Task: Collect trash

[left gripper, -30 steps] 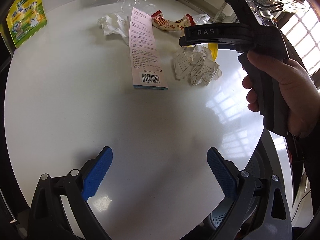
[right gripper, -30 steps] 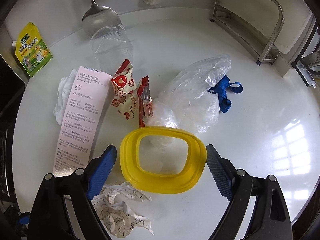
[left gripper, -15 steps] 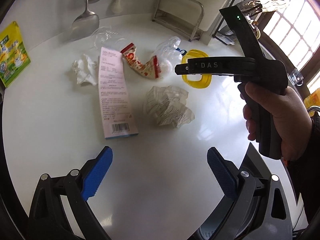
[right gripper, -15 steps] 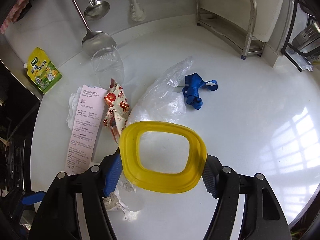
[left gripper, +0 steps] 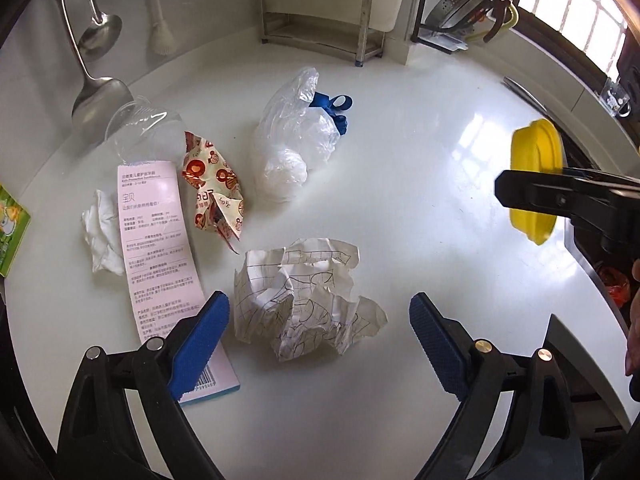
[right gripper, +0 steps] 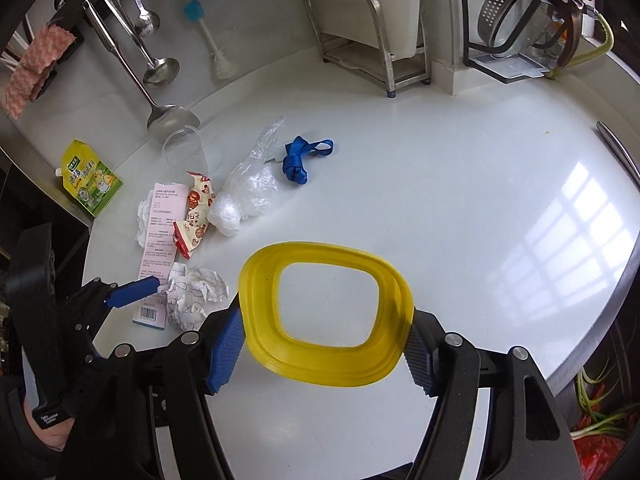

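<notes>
My right gripper is shut on a yellow plastic ring and holds it above the white counter; the ring also shows at the right of the left wrist view. My left gripper is open, its blue pads either side of a crumpled scribbled paper, which also shows in the right wrist view. Beyond lie a pink receipt, a white tissue, a red snack wrapper, a clear plastic bag, a blue strap and a clear cup.
A green drink pouch lies at the counter's left edge. Ladles and a brush hang on the back wall. A metal rack and a colander stand at the back. A bin with red and green waste sits off the right edge.
My right gripper lifted the yellow ring off the counter and carried it right. My left gripper moved forward, bringing its open pads around the crumpled paper.
</notes>
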Demonstrator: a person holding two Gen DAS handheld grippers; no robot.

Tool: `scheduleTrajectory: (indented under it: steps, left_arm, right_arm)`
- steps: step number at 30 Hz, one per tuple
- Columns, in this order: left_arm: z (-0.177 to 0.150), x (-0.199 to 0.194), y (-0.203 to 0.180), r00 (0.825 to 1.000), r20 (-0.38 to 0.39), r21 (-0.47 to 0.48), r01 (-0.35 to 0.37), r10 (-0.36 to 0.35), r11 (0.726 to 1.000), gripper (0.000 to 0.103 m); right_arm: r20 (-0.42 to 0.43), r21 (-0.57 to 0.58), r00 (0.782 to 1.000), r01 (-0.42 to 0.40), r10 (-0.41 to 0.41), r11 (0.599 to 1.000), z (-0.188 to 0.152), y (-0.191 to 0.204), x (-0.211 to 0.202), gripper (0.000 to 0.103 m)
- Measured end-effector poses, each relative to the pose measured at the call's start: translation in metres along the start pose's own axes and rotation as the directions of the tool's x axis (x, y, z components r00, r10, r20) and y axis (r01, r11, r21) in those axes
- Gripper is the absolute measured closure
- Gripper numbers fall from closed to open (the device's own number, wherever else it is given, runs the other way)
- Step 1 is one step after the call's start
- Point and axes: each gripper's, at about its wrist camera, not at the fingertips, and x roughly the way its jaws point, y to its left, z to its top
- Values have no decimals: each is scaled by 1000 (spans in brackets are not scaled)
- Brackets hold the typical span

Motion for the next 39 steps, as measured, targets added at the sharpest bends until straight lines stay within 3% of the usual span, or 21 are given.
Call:
scheduleTrajectory:
  steps: [2,4,5,7,8,17,25,39]
  left_arm:
    - [2,13,2,1000,-25,-7,-10,9,1000,20]
    - [3,23,5,998,-58,-20,6,-7,1000,44]
    - [2,25,6,998,-58,-22,2,-3,1000,45]
    - [3,25,4,999,-46,-4,-3,3,1000,70]
    - [4,24,3,999,-48,-1,7,-7,1000,73]
    - [-5,-12,0,999,1,-65,41,-41,997,76]
    - [-19,-54,-12,999,38,-74,24,-22,997,76]
    - [-64,-97,-54,999,54,-89,7,-3,996,76]
  right_arm:
    - [1,5,1000,4,-4,1000,-7,-4,-5,37]
    - [2,11,1000,6,-6,1000,-14,-7,-11,37]
    - [1,12,1000,7,-7,1000,-16,-9,-13,37]
    - [2,11,1000,10,-10,1000,-21,-11,-18,37]
    - [2,11,1000,9,-9,1000,-23,-12,-20,37]
    - [5,-3,1000,-29,29,1000,-31,-8,-27,37]
    - [8,-35,998,-69,69,997,-41,2,-37,37]
    - [10,-69,995,-103,104,992,-96,-3,-81,37]
